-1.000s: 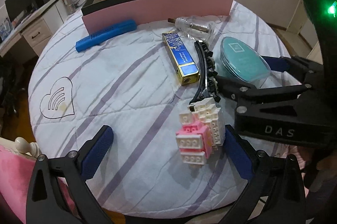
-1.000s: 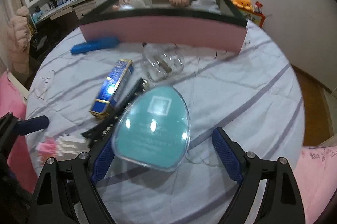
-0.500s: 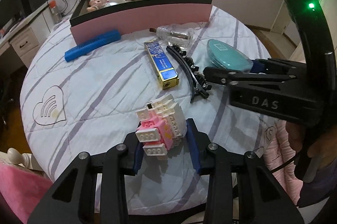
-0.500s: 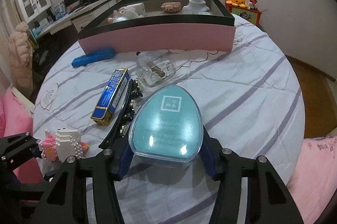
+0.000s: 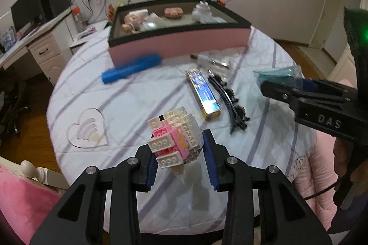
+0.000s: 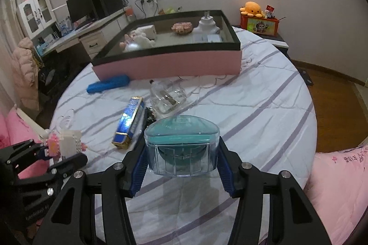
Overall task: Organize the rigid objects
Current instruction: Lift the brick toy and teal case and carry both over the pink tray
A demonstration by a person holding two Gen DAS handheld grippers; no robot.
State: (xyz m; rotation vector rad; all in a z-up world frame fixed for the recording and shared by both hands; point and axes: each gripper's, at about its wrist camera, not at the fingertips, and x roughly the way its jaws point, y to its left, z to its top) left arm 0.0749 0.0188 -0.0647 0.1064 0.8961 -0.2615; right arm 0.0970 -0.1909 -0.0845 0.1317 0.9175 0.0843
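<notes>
While both grippers hang above the striped bed [image 5: 142, 93], the left gripper [image 5: 180, 153] is clamped on a pink-and-white brick model [image 5: 176, 138], lifted clear. The right gripper [image 6: 181, 161] pinches a teal clear-shelled case [image 6: 181, 143], likewise raised. Only the right wrist view shows the orange plush [image 6: 251, 8] at 1 o'clock; the glass bottle [image 6: 166, 96] reads blurred, probably lying flat, below the pink tray [image 6: 168, 65].

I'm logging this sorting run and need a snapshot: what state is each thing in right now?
Left gripper: shut on the brick toy.
Brick toy: held above the bedspread.
Right gripper: shut on the teal case.
Teal case: lifted, lid closed.
Pink box: open, several items inside.
Blue bar: lying beside the box.
Gold-blue box: lying flat.
Black hair clip: lying flat.
Glass bottle: on its side.
</notes>
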